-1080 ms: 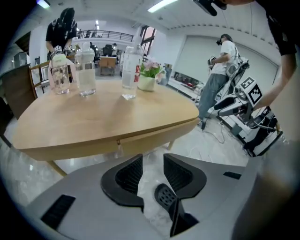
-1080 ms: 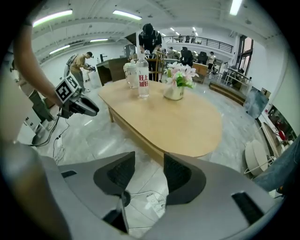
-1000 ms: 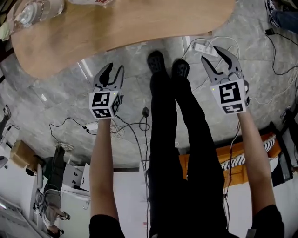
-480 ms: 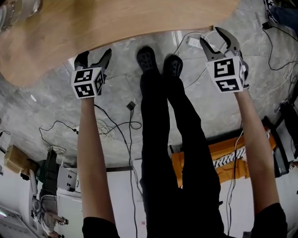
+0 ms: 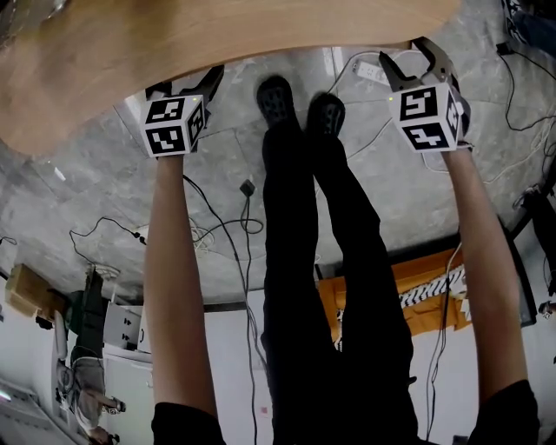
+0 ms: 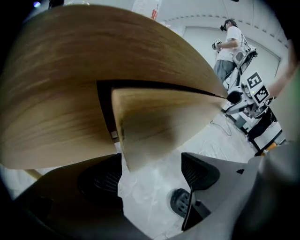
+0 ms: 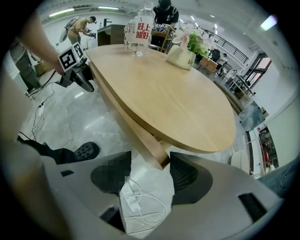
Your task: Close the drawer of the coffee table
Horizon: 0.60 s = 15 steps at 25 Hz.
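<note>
My ribbed pads (image 6: 96,180) look dark matt plastic (maybe rubber); the coffee table (image 5: 217,35) is light satin wood, the floor (image 5: 95,182) glossy grey stone.

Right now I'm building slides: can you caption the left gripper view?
Left gripper, jaws just opening and gripping nothing, lines up on the corner of the open drawer of the coffee table.

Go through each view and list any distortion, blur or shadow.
Head view: wide-angle stretch toward the edges, even light on the coffee table. Left gripper view: heavy fisheye, black corners; the drawer front is soft, with a dark shadow on it. Right gripper view: fisheye again, bright ceiling lights, the power strip fairly sharp.
</note>
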{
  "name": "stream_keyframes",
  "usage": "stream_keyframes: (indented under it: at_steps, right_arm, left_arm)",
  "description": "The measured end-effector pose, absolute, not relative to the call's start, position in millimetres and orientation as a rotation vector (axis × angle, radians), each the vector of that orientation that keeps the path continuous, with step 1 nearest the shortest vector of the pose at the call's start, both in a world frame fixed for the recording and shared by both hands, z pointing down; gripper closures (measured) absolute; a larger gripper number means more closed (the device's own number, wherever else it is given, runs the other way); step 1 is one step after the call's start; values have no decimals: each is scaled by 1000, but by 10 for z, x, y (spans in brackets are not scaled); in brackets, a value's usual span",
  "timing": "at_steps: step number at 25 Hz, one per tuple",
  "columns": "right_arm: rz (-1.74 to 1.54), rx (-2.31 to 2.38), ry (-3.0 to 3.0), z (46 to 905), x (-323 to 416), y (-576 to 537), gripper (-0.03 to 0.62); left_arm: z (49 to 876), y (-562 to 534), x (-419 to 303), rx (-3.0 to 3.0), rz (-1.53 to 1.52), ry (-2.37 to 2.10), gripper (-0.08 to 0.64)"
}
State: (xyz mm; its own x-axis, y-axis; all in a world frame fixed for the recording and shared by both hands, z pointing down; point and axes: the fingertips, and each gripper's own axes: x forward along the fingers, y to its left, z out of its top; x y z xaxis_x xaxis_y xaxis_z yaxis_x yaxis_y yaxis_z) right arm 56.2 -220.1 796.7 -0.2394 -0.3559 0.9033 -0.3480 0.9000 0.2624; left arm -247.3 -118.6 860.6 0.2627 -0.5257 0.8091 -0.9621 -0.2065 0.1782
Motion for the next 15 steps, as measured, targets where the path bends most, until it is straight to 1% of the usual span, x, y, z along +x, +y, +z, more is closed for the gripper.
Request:
stream_keyframes:
  at_steps: [9,10,12,15]
  right_arm:
    - [-8,549,-1831,7984,572,-2259,373]
    - [-9,556,-1829,7981,569,-2269,376]
    - [-18,570,-1826,7967,570,-2284,408]
    - [-44,578,-1823,7947,568,-2289,413]
  left_arm:
    - [8539,-1301,-2454,1862,768,-1370,173]
    - [8539,-1299,-2458,1861,766,-1370,176]
    - [8535,-1289,-2463,1857,761,-1377,184]
    - [8517,-1280,-2469,1849,758,-1395,187]
